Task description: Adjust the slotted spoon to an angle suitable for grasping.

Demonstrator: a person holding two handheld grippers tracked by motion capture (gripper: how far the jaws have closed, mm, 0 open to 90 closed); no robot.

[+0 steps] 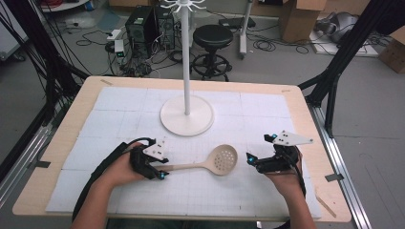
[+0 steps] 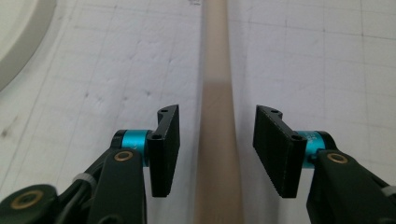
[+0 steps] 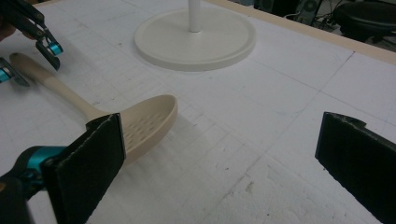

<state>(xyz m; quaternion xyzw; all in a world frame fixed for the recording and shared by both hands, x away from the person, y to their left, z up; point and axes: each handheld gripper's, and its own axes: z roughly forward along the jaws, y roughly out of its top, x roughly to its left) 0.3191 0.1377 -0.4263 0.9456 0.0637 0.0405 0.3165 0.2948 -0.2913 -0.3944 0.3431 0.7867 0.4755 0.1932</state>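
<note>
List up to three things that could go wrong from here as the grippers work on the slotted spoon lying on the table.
1. The left gripper straddles the handle with gaps at both pads; closing off-centre might roll the rounded handle away.
2. It sits at the handle's end, far from the bowl, so a lift may droop.
3. The stand is close behind; a swing could hit it.

Wooden table [image 1: 62, 138] carrying white gridded mat [image 1: 119, 102]; slotted spoon [image 1: 210, 163] and white stand base [image 1: 186, 116] lying on mat.
</note>
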